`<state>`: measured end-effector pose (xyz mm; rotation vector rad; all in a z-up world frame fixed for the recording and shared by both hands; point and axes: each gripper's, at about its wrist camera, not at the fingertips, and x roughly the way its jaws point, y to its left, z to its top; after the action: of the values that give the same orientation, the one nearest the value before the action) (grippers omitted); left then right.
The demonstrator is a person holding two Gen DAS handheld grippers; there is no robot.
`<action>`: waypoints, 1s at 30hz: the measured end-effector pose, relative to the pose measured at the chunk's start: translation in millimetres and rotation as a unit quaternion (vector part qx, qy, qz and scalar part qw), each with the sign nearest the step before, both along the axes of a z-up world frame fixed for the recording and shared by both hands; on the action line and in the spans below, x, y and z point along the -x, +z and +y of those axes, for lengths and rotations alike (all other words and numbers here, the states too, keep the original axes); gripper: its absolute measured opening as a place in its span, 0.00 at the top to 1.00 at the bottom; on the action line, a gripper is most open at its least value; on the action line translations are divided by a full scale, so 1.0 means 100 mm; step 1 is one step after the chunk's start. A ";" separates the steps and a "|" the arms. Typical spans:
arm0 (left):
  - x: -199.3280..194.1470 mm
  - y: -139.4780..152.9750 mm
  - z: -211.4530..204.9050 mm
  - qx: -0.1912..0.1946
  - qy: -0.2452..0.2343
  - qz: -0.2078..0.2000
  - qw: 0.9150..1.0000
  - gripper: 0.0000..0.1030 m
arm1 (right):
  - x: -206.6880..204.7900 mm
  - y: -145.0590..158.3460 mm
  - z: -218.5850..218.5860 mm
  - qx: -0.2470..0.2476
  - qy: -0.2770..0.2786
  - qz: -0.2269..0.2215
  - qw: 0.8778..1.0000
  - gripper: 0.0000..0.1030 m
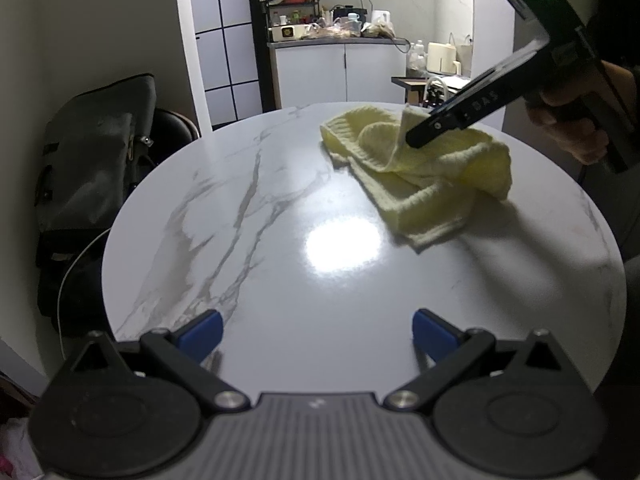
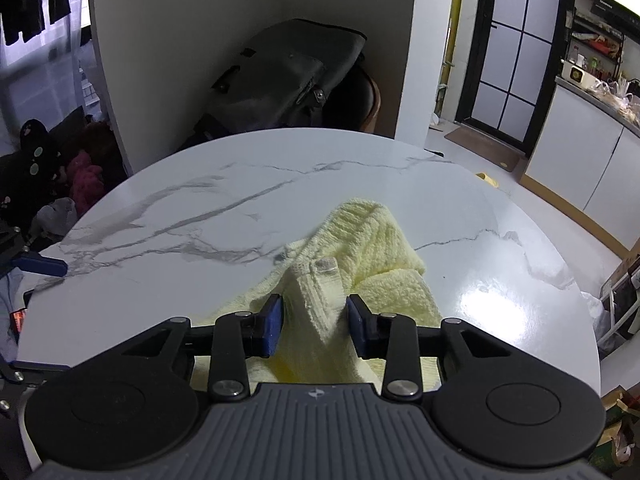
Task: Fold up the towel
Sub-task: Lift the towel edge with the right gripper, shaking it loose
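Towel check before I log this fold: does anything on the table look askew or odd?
The yellow towel lies crumpled in a bunched heap on the marble table, not flat. The right tongs straddle a raised fold, apparently not yet closed; the left tongs are open. Nothing spilled or damaged.

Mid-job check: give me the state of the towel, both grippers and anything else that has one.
Towel: crumpled on the marble table, one corner lifted.
Right gripper: partly open, the raised corner between its pads, not clamped.
Left gripper: wide open, empty, over bare tabletop.
Grey bag: slumped on a chair behind the table.
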<state>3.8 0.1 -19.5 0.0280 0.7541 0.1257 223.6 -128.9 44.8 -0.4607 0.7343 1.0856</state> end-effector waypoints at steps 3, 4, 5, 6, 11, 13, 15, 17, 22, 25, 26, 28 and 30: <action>0.01 0.00 0.01 0.002 0.000 -0.001 1.000 0.01 | 0.05 0.02 0.02 0.000 0.014 -0.002 1.000 0.63; 0.01 0.00 0.01 0.003 0.000 -0.001 1.000 0.01 | 0.07 0.03 0.03 0.000 0.019 -0.002 1.000 0.63; 0.01 0.00 0.02 0.004 0.000 -0.001 1.000 0.01 | 0.09 0.04 0.04 0.001 0.024 -0.003 1.000 0.63; 0.01 0.00 0.02 0.004 0.000 -0.001 1.000 0.01 | 0.10 0.05 0.05 0.001 0.028 -0.004 1.000 0.63; 0.00 0.00 0.04 0.005 0.001 0.000 1.000 0.01 | 0.13 0.08 0.11 0.005 0.043 -0.003 0.999 0.63; 0.00 0.00 0.04 0.005 0.001 -0.001 1.000 0.01 | 0.12 0.10 0.13 0.005 0.048 0.000 0.999 0.63; 0.00 0.00 0.04 0.005 0.001 -0.001 1.000 0.01 | 0.11 0.12 0.14 0.001 0.053 0.008 0.999 0.63; 0.02 0.00 0.03 0.005 0.002 0.000 1.000 0.01 | 0.11 0.13 0.14 0.001 0.060 0.010 0.998 0.63; 0.03 0.00 0.05 0.007 0.006 0.001 1.000 0.01 | 0.19 0.14 0.13 0.011 0.076 0.000 0.997 0.63; 0.02 0.00 0.06 0.008 0.006 0.000 1.000 0.01 | 0.24 0.15 0.11 0.015 0.079 -0.010 0.997 0.63; 0.02 0.01 0.06 0.008 0.005 0.000 1.000 0.01 | 0.26 0.16 0.10 0.016 0.080 -0.013 0.997 0.63; 0.01 0.01 0.06 0.007 0.003 0.000 1.000 0.01 | 0.28 0.17 0.10 0.019 0.080 -0.023 0.996 0.63; 0.01 0.00 0.05 0.008 0.001 0.000 1.000 0.01 | 0.30 0.18 0.11 0.022 0.080 -0.034 0.996 0.63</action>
<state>2.5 5.1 -19.1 0.0121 0.7556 0.1223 193.2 -118.3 62.9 -0.5991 0.6719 1.1991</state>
